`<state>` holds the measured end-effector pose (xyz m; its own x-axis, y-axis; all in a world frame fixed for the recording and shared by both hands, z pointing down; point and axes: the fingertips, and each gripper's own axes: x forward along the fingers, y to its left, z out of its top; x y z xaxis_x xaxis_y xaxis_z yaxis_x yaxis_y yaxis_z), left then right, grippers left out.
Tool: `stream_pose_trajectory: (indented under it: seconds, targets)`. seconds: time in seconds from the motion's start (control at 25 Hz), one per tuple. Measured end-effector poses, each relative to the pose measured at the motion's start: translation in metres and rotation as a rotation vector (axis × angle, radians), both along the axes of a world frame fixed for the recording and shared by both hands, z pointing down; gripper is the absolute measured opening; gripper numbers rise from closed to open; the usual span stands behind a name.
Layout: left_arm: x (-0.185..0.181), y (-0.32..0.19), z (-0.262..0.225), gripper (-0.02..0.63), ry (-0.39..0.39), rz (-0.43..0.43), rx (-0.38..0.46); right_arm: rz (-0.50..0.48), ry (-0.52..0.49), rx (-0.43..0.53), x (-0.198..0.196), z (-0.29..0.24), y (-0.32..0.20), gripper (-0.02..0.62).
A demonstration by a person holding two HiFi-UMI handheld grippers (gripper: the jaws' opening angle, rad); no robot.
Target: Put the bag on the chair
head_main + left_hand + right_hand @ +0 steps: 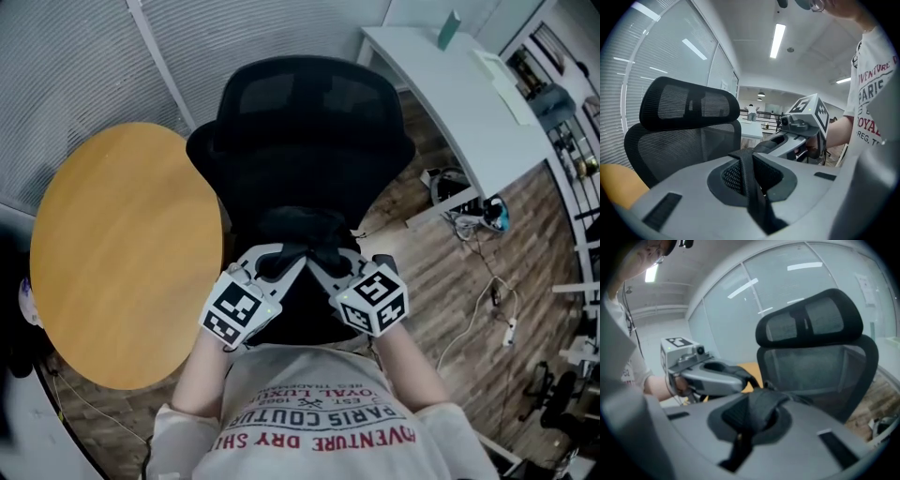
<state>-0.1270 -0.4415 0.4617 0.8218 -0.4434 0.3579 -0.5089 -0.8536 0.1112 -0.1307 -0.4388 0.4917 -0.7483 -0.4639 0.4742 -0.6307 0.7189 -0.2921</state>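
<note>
A black bag [302, 236] hangs over the seat of a black mesh office chair [300, 103], right in front of me. My left gripper [279, 264] is shut on a black webbing strap [751, 183] of the bag. Close beside it, my right gripper [324, 266] is shut on a wider black strap [760, 409]. The two sets of fingertips nearly meet above the bag. In the left gripper view the chair's backrest [684, 123] rises to the left and the right gripper [790, 139] sits just ahead. The right gripper view has the backrest [816, 348] on the right. The bag's body is mostly hidden there.
A round wooden table [122, 253] stands close on the chair's left. A white desk [469, 103] lies to the back right. Cables and a power strip [497, 309] trail on the wood floor at right. Blinds and a glass wall [84, 56] stand behind the chair.
</note>
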Motion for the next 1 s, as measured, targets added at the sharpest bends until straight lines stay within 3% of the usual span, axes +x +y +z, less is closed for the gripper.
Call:
stream_pose_trajectory:
  seconds: [0.2,0.72,1.0]
  targets:
    - [-0.003,-0.02,0.007,0.054,0.011,-0.001,-0.034,0.004,0.009,-0.024,-0.002,0.007,-0.017,0.028]
    - [0.002,-0.025,0.046,0.054,0.045,-0.016,-0.112,-0.024,0.067,-0.062,0.009,0.05,-0.019,0.028]
    - [0.004,-0.02,0.072,0.054,0.075,-0.019,-0.144,0.007,0.066,-0.114,0.024,0.076,-0.009,0.029]
